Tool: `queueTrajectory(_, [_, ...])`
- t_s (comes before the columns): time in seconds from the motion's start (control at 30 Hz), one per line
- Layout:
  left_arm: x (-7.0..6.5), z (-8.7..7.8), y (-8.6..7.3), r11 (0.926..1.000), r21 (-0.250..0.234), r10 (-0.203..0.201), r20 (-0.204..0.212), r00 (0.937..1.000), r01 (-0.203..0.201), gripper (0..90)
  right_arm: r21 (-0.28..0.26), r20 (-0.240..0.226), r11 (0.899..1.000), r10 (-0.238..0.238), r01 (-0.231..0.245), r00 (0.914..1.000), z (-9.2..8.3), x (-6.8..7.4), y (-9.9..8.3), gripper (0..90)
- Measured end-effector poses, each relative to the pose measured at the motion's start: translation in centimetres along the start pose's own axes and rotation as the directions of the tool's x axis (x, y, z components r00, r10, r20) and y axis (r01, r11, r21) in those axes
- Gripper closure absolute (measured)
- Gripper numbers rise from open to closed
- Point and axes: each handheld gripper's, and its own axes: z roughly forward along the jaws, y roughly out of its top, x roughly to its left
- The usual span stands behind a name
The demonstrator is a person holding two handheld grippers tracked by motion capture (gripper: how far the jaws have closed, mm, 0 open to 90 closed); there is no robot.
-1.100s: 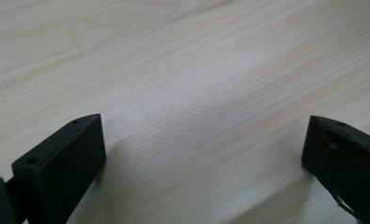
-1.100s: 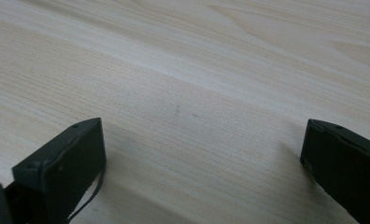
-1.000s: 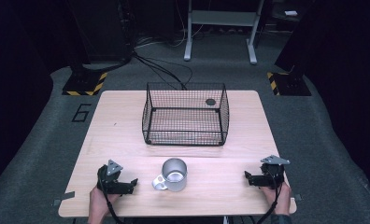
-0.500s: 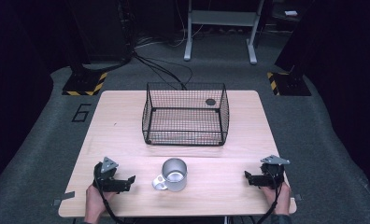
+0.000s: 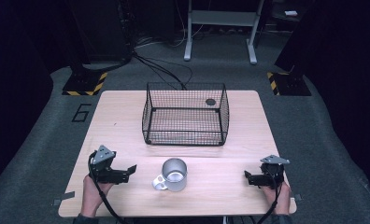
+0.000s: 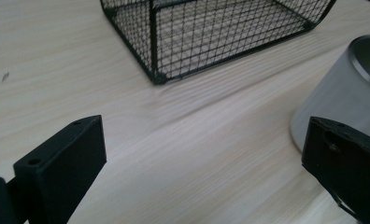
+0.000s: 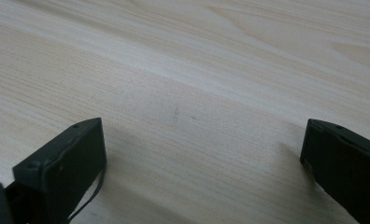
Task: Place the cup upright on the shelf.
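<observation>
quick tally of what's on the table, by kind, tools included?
Metal mug: 1
Black wire basket: 1
Hand-held tools: 2, the left tool and the right tool, both with jaws open
Total: 4

Silver mug (image 5: 174,174), black mesh basket (image 5: 185,114)
</observation>
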Motion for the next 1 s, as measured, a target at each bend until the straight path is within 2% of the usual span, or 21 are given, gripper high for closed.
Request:
queueTrajectory(0.07, [-0.5, -0.2, 1.0, 0.9998, -0.017, 0.012, 0.015, 0.9998, -0.011, 0.1, -0.001, 0.001, 1.0, 0.0, 0.0, 1.0, 0.0, 0.0, 0.0, 0.0])
queueTrajectory(0.1, [-1.0, -0.4, 1.8, 0.9995, -0.018, 0.028, 0.041, 0.9987, -0.027, 0.1, 0.001, 0.003, 1.0, -0.011, 0.011, 0.9999, 0.0, -0.1, 0.0, 0.0])
queueTrajectory(0.17, [-1.3, -0.5, 2.1, 0.9991, -0.018, 0.04, 0.048, 0.9981, -0.039, 0.1, 0.002, 0.004, 1.0, -0.006, 0.006, 1.0, 0.0, 0.0, 0.0, 0.0])
queueTrajectory(0.2, [-1.9, -0.5, 2.7, 0.9982, -0.029, 0.055, 0.065, 0.9964, -0.053, 0.1, 0.003, 0.004, 1.0, -0.004, 0.004, 1.0, 0.0, 0.0, 0.0, 0.0])
queueTrajectory(0.33, [-2.9, -0.3, 3.4, 0.9969, -0.045, 0.068, 0.078, 0.9946, -0.064, 0.0, 0.002, 0.003, 1.0, -0.005, 0.005, 1.0, 0.0, 0.0, 0.0, 0.0])
queueTrajectory(0.4, [-3.5, -0.1, 3.7, 0.9956, -0.05, 0.083, 0.094, 0.992, -0.079, 0.0, 0.002, 0.004, 1.0, -0.006, 0.006, 1.0, 0.0, 0.0, 0.0, 0.0])
queueTrajectory(0.43, [-4.1, 0.1, 3.9, 0.9945, -0.049, 0.097, 0.113, 0.9888, -0.092, 0.0, 0.002, 0.004, 1.0, -0.004, 0.004, 1.0, 0.0, 0.0, 0.0, 0.0])
queueTrajectory(0.47, [-4.1, 0.1, 3.9, 0.9945, -0.049, 0.097, 0.113, 0.9888, -0.092, 0.0, 0.002, 0.004, 1.0, -0.004, 0.004, 1.0, 0.0, 0.0, 0.0, 0.0])
queueTrajectory(0.5, [-4.9, 0.5, 4.0, 0.9933, -0.044, 0.112, 0.134, 0.9846, -0.107, 0.0, 0.001, 0.003, 1.0, -0.008, 0.008, 1.0, 0.0, -0.1, 0.0, 0.0])
queueTrajectory(0.53, [-4.9, 0.5, 4.0, 0.9933, -0.044, 0.112, 0.134, 0.9846, -0.107, 0.0, 0.003, 0.003, 1.0, -0.003, 0.003, 1.0, 0.0, 0.0, 0.0, 0.0])
queueTrajectory(0.57, [-5.4, 0.8, 4.1, 0.9923, -0.039, 0.122, 0.147, 0.9816, -0.118, 0.0, 0.003, 0.003, 1.0, -0.003, 0.003, 1.0, 0.0, 0.0, 0.0, 0.0])
queueTrajectory(0.6, [-6.3, 1.3, 4.0, 0.9915, -0.033, 0.13, 0.171, 0.9766, -0.126, 0.0, 0.002, 0.003, 1.0, -0.005, 0.005, 1.0, 0.0, 0.0, 0.0, 0.0])
queueTrajectory(0.63, [-6.3, 1.3, 4.0, 0.9915, -0.033, 0.13, 0.171, 0.9766, -0.126, 0.0, 0.002, 0.003, 1.0, -0.005, 0.005, 1.0, 0.0, 0.0, 0.0, 0.0])
queueTrajectory(0.67, [-7.2, 1.8, 4.0, 0.9899, -0.025, 0.141, 0.188, 0.9718, -0.139, 0.0, 0.002, 0.003, 1.0, -0.005, 0.005, 1.0, 0.0, 0.0, 0.0, 0.0])
queueTrajectory(0.7, [-7.2, 1.8, 4.0, 0.9899, -0.025, 0.141, 0.188, 0.9718, -0.139, 0.0, 0.002, 0.003, 1.0, -0.005, 0.005, 1.0, 0.0, 0.0, 0.0, 0.0])
queueTrajectory(0.73, [-7.6, 2.1, 4.0, 0.9883, -0.018, 0.152, 0.198, 0.9684, -0.151, 0.0, 0.003, 0.003, 1.0, -0.002, 0.002, 1.0, 0.0, 0.0, 0.0, 0.0])
queueTrajectory(0.77, [-8.0, 2.4, 3.9, 0.9877, -0.013, 0.155, 0.199, 0.9676, -0.156, 0.0, 0.003, 0.003, 1.0, -0.001, 0.001, 1.0, 0.0, 0.0, 0.0, 0.0])
queueTrajectory(0.8, [-8.5, 2.7, 3.9, 0.9858, -0.004, 0.165, 0.212, 0.9633, -0.168, 0.0, 0.003, 0.004, 1.0, -0.001, 0.001, 1.0, 0.0, 0.0, 0.0, 0.0])
queueTrajectory(0.83, [-8.5, 2.7, 3.9, 0.9858, -0.004, 0.165, 0.212, 0.9633, -0.168, 0.0, 0.003, 0.004, 1.0, -0.001, 0.001, 1.0, 0.0, 0.0, 0.0, 0.0])
queueTrajectory(0.9, [-9.2, 3.4, 3.8, 0.9827, 0.014, 0.176, 0.242, 0.9542, -0.185, 0.0, 0.003, 0.004, 1.0, -0.001, 0.001, 1.0, 0.0, 0.0, 0.0, 0.0])
queueTrajectory(1.0, [-9.7, 3.9, 3.7, 0.9812, 0.018, 0.181, 0.251, 0.9509, -0.192, 0.0, 0.003, 0.004, 1.0, -0.002, 0.001, 1.0, 0.0, 0.0, 0.0, 0.0])
